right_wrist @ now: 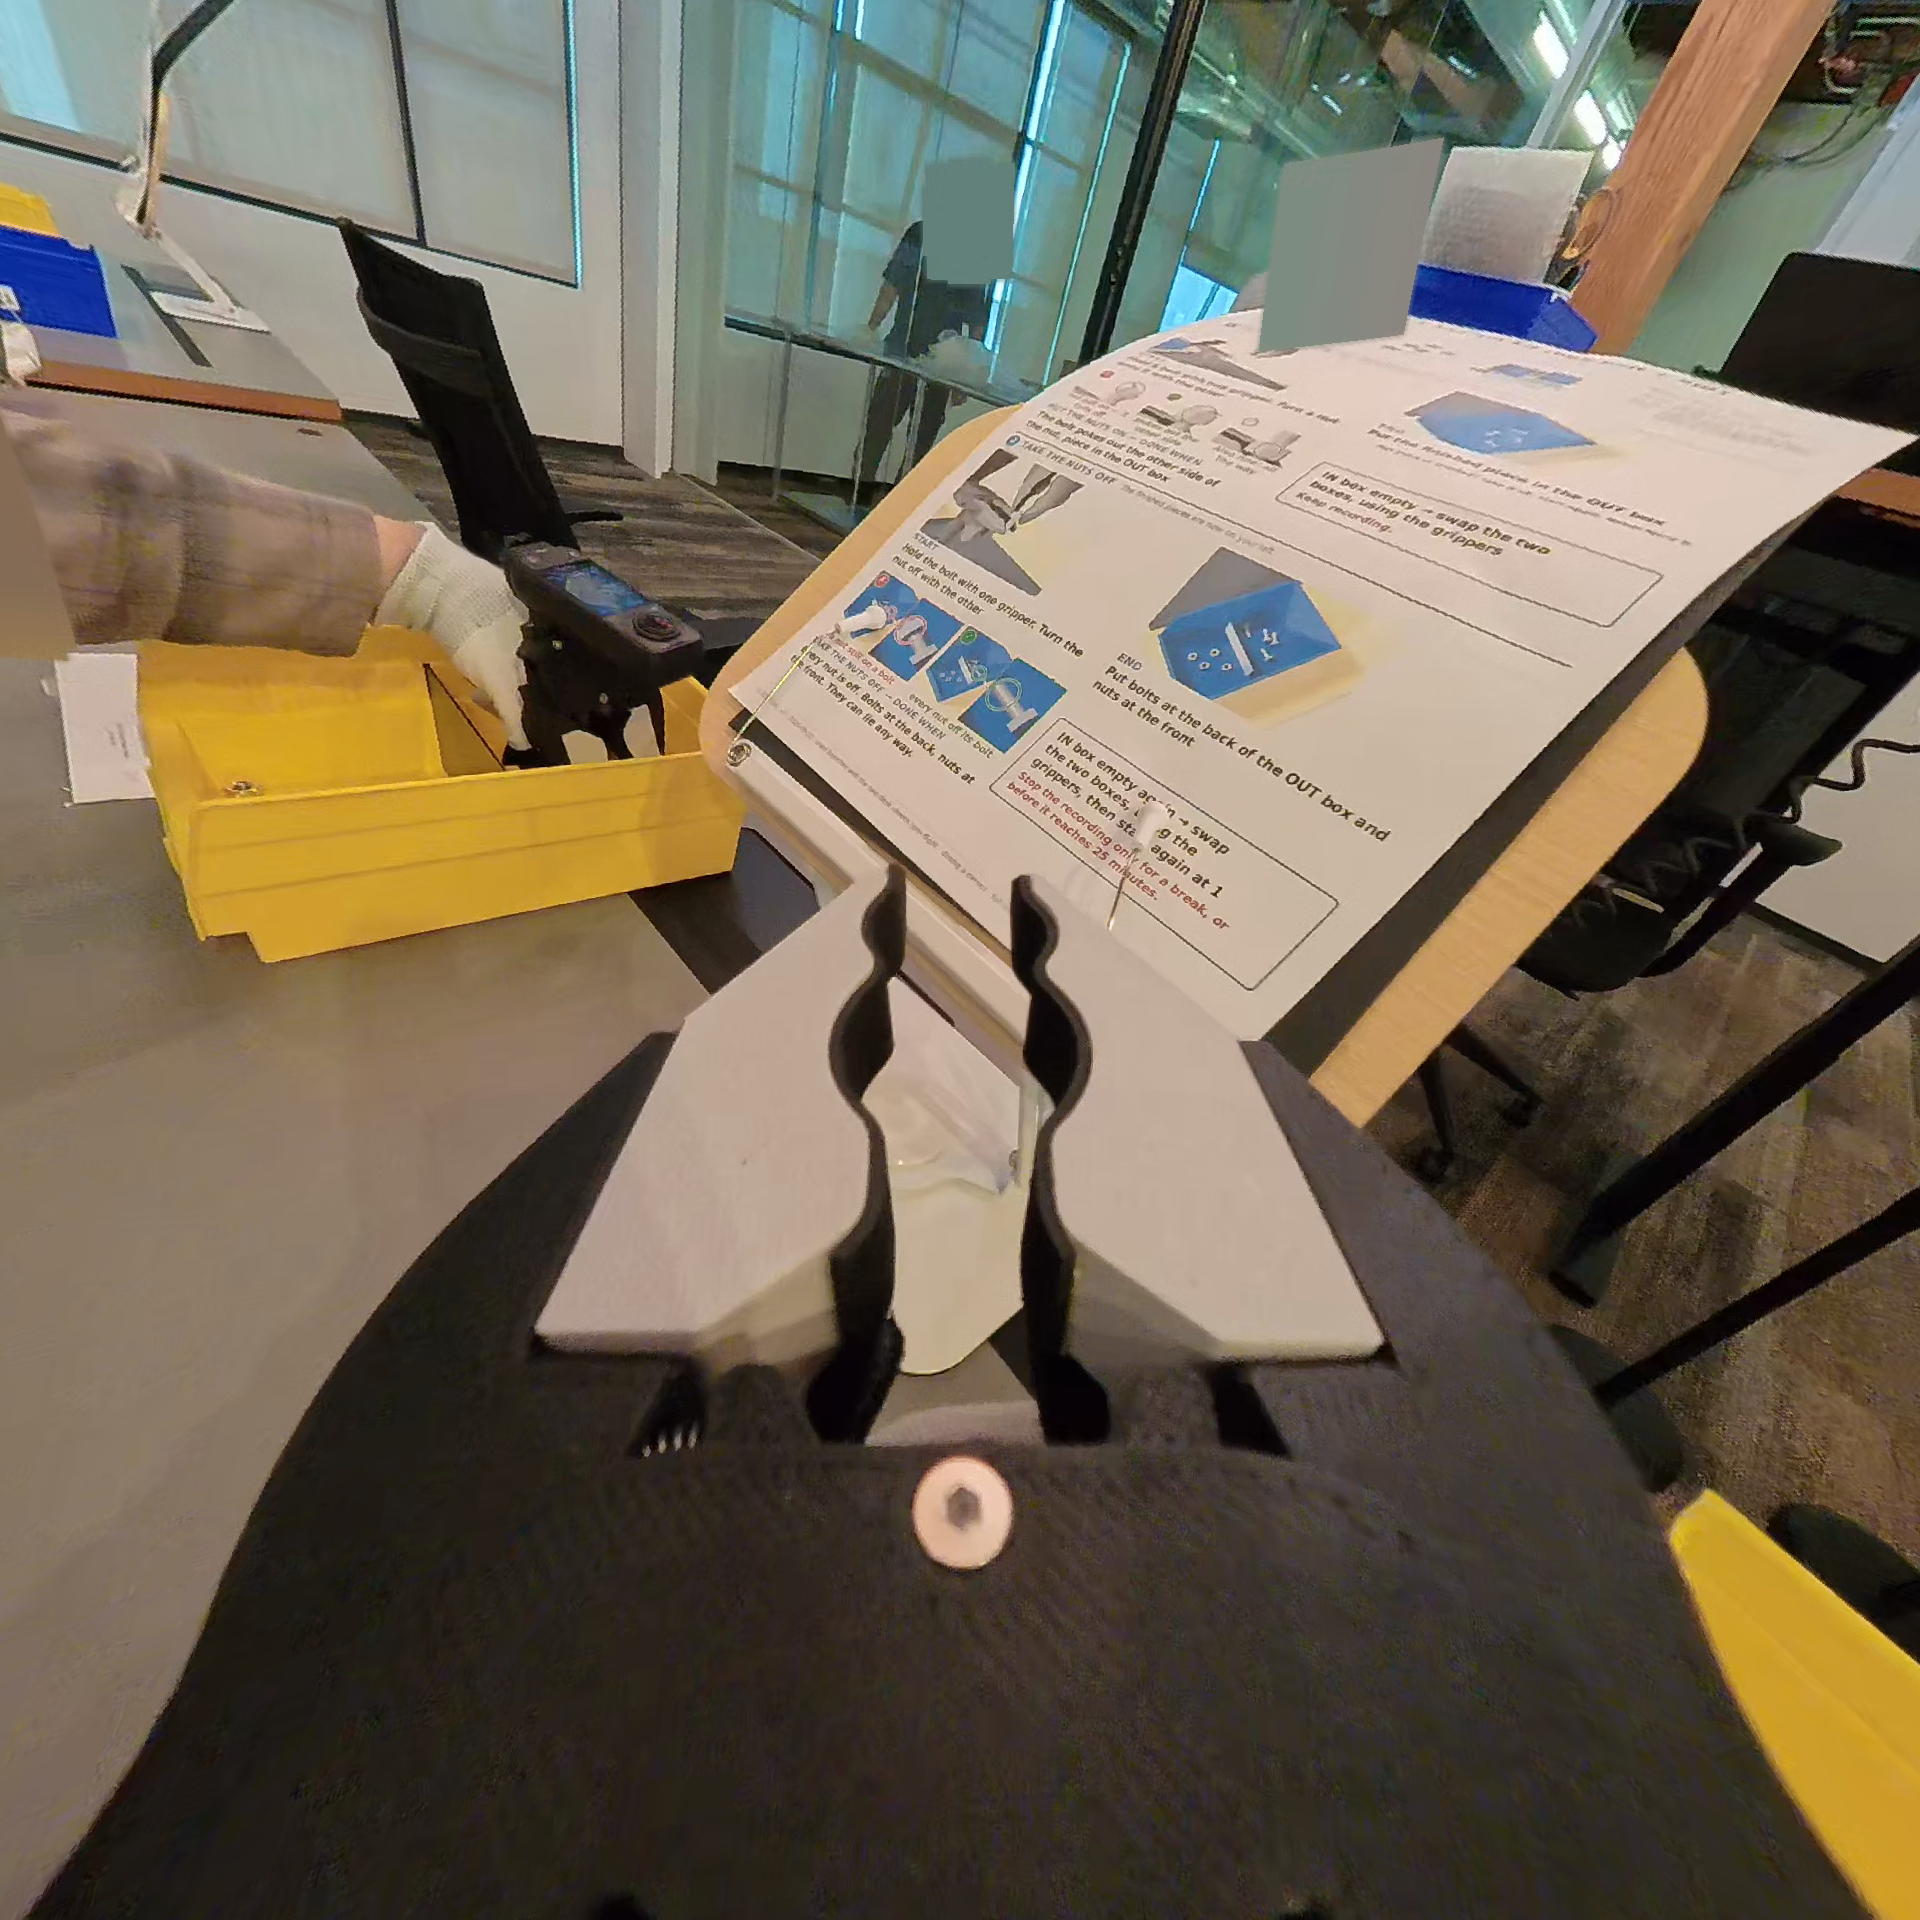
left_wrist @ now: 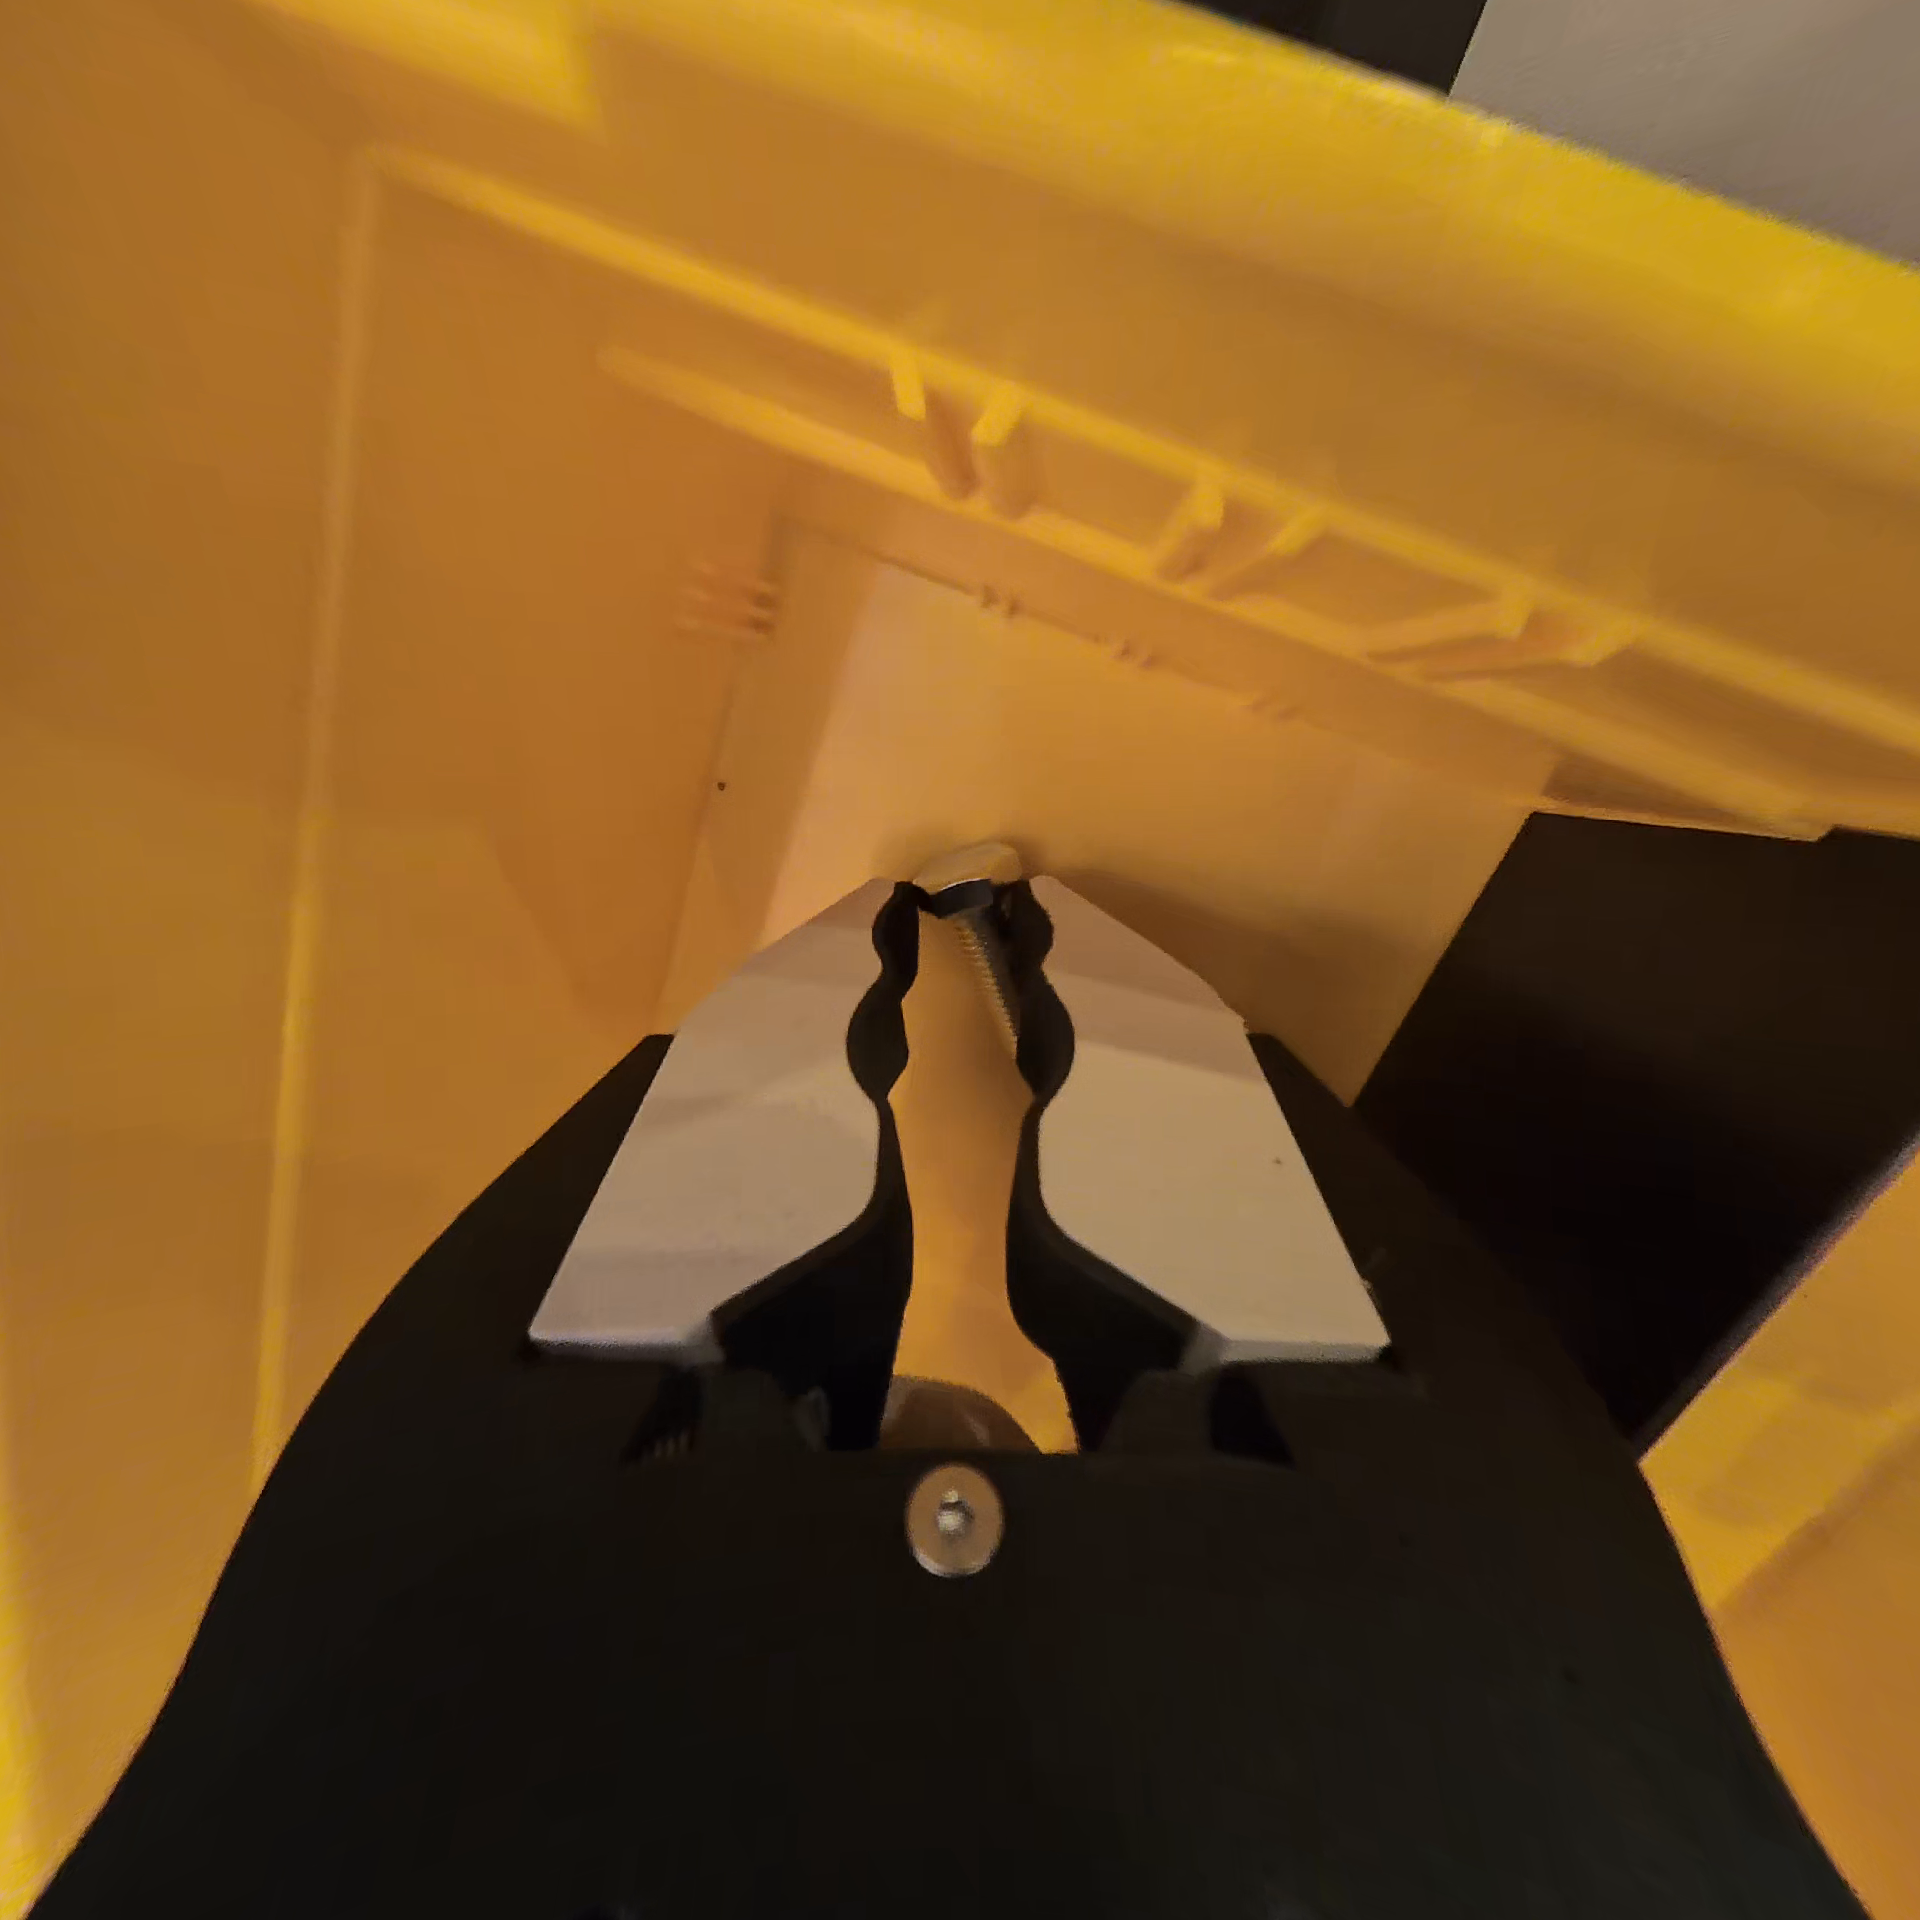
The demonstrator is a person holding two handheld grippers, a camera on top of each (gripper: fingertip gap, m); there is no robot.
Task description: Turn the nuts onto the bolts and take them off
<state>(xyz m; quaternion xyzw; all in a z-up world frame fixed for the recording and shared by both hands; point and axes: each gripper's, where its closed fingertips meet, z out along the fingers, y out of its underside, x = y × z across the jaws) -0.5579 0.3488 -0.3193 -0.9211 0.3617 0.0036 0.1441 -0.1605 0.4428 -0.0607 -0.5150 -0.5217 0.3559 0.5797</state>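
So the left tool (left_wrist: 966, 894) is down inside the yellow bin (left_wrist: 520, 520), tips pinched narrow around a bolt (left_wrist: 982, 956). You can see the threaded shank running back between the fingers and the head at the tips, against the bin wall, so it's clamped on that bolt and probably fishing it out of the bin. From the right wrist view you can see a gloved hand (right_wrist: 468, 623) steering that left tool into the bin, which sits on the grey table (right_wrist: 312, 1091). The right tool (right_wrist: 956, 894) hovers above the table with a clear gap between its fingers and nothing in it, I'd guess waiting for a nut. It's pointed at the propped-up instruction sheet (right_wrist: 1299, 623). One small part lies in the bin's near compartment (right_wrist: 241, 788).
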